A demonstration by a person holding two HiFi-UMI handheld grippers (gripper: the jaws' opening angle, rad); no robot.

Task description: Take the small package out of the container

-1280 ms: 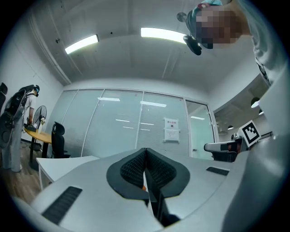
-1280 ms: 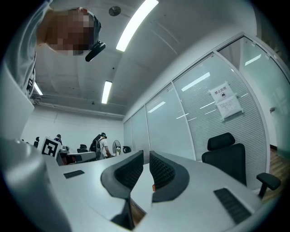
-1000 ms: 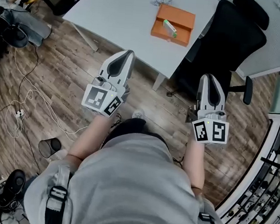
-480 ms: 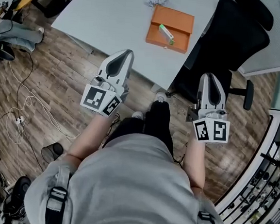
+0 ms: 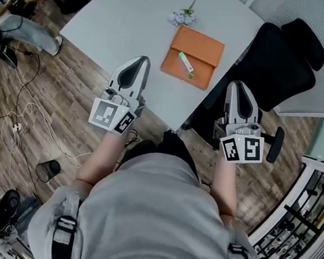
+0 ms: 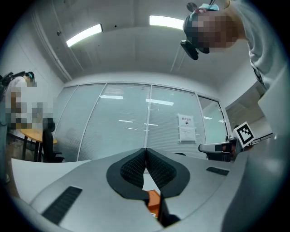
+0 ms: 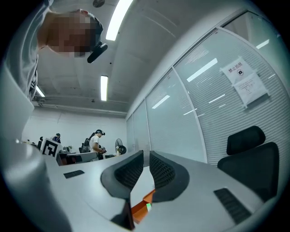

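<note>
The small package (image 5: pixel 185 64), a slim green-and-white piece, lies slantwise on the orange container (image 5: pixel 200 49); the container rests flat on the white table (image 5: pixel 126 21), close to the table's near right edge; just beyond its far corner sits a small pale bunch with a green sprig (image 5: pixel 182 16), which cannot be told more exactly.

The left gripper (image 5: pixel 139 62) is held up over the table's near edge, to the left of the container and apart from it; in the left gripper view its dark ribbed pads (image 6: pixel 136 168) meet at the tip, with nothing between them; a sliver of the orange container shows low down behind them.

The right gripper (image 5: pixel 238 87) is held up to the right of the table corner, in front of the black office chair (image 5: pixel 280 63); its tongs are drawn together with only a thin slit between the pads (image 7: pixel 161 172), and they hold nothing; below them the right gripper view shows the container's orange edge and a green spot of the package.

Each gripper's marker cube (image 5: pixel 111 116) faces the head camera; neither gripper touches the container or the package.
</note>
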